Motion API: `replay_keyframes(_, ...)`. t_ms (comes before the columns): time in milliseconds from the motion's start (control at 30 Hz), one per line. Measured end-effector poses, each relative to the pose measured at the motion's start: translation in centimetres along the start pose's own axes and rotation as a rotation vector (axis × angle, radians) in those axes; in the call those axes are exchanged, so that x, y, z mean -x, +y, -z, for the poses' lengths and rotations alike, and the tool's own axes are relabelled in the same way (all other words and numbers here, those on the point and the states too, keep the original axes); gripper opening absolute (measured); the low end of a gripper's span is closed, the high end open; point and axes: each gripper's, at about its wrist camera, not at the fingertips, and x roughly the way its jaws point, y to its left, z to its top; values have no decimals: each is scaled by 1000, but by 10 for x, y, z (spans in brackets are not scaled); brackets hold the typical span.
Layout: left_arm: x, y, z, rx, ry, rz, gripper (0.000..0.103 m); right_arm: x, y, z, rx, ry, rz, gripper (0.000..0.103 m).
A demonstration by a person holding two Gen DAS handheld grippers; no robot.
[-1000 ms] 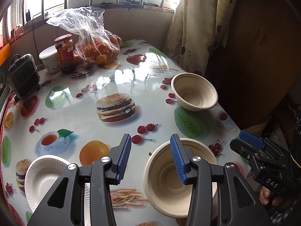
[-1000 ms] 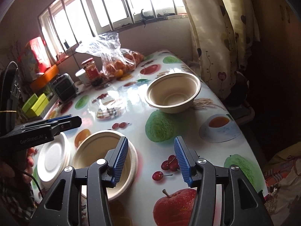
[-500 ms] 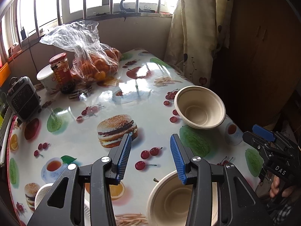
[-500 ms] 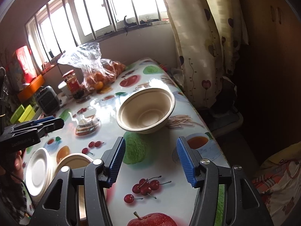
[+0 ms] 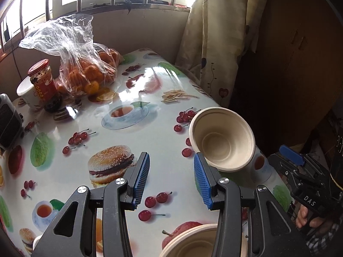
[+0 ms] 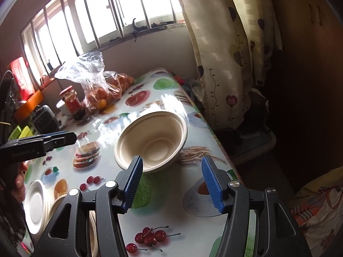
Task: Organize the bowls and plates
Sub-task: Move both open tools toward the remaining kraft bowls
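You have carried both grippers forward over the last second: the far beige paper bowl, sitting near the right edge of the fruit-print counter, has grown from a distant target to just beyond your right gripper. Its fingers are spread wide and empty, so the grab looks next. Your left gripper is wide and empty too, with the 2nd beige bowl below it and the white paper plates at near left.
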Motion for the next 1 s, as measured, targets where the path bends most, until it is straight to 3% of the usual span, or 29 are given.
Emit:
replay_keyframes(433, -45, -5, -21, -18, 70, 32, 44, -26, -7, -5, -22, 26, -6, 55)
replay_keyframes(600, -57, -7, -24, -18, 97, 52, 41, -36, -9, -5, -36, 44, -15, 43)
replay_keyframes(767, -66, -9, -24, -32, 114, 58, 34, -41, -9, -7, -43, 48, -19, 38)
replay_keyframes(1000, -75, -11, -26, -24, 136, 77, 34, -48, -12, -6, -54, 60, -25, 35)
